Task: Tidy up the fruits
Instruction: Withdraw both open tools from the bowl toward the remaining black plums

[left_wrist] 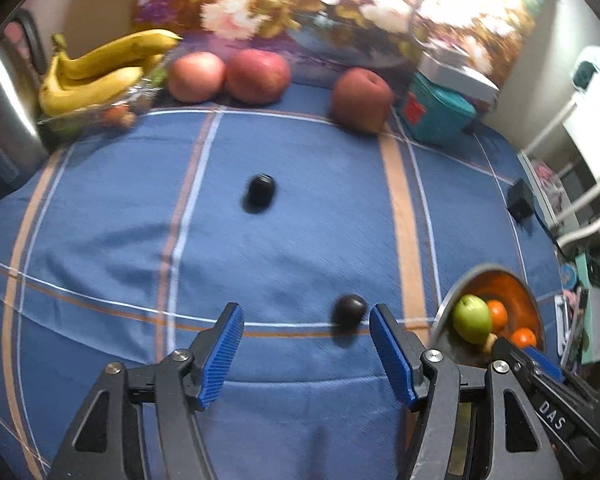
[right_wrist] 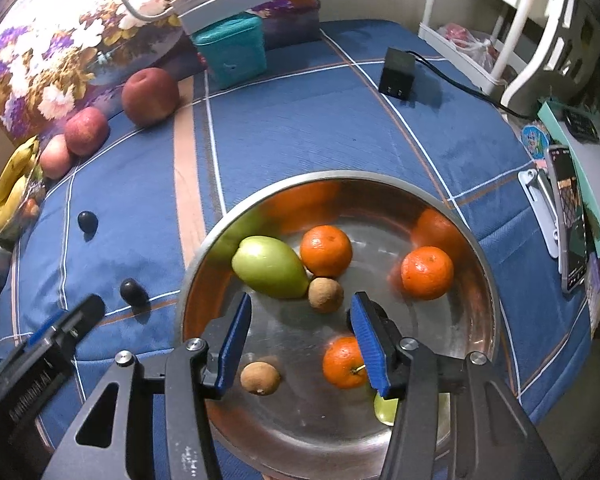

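The left tool (left_wrist: pixel 306 354) hangs low over the blue plaid cloth (left_wrist: pixel 300 208) covering the bench, its blue ribbed fingers (left_wrist: pixel 224 354) spread wide with nothing between them. A small dark round fruit (left_wrist: pixel 349 312) lies on the cloth just ahead of the tool's right-hand finger, slightly inside its tip but not touched by it. A second small dark fruit (left_wrist: pixel 260 194) lies farther out near the middle of the cloth, well apart from the tool. At the far edge stand three red apples: a pale one (left_wrist: pixel 196 76) and a deeper red one (left_wrist: pixel 258 76) touching each other, and a third (left_wrist: pixel 362 100) apart to their right. A bunch of yellow bananas (left_wrist: pixel 100 72) rests on a clear tray at far left.

The right tool (right_wrist: pixel 300 340) hovers over the round steel bowl (right_wrist: pixel 484 280), fingers also wide apart and empty. Inside the bowl lie a green pear-shaped fruit (right_wrist: pixel 270 266), three oranges (right_wrist: pixel 326 250) (right_wrist: pixel 427 272) (right_wrist: pixel 344 362) and two small brown round fruits (right_wrist: pixel 326 294) (right_wrist: pixel 260 378). The nearest orange sits just beside the tool's right-hand finger; one brown fruit sits close to the left-hand finger. Another green fruit (right_wrist: pixel 384 410) shows partly under the right-hand finger
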